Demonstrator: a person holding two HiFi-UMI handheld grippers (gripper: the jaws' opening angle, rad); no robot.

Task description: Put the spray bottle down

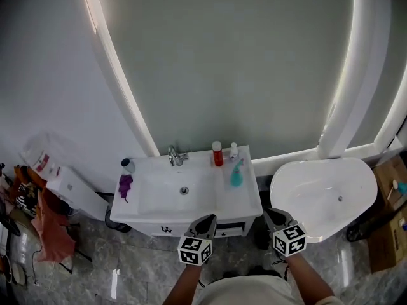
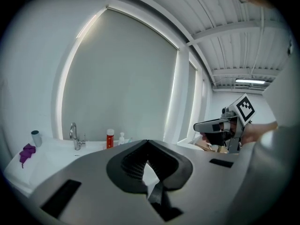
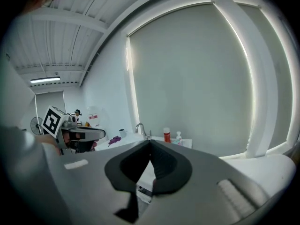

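The spray bottle, a teal one, stands upright on the right part of the white washbasin counter. It is just in front of a small white bottle and near a red bottle. Neither tong touches it.

The left gripper and the right gripper are held side by side, apart from each other. The left one is at the front edge of the counter, and the right one is just past the counter's right corner. Both are apart from the spray bottle. In the left gripper view the two jaws meet at the tips and nothing is between them. The right gripper view shows the same: jaws together, holding nothing.

The faucet stands at the back of the basin, left of the red bottle. On the left end of the counter lies a purple cloth, and just behind it stands a grey cup. To the right of the counter is a white bathtub.
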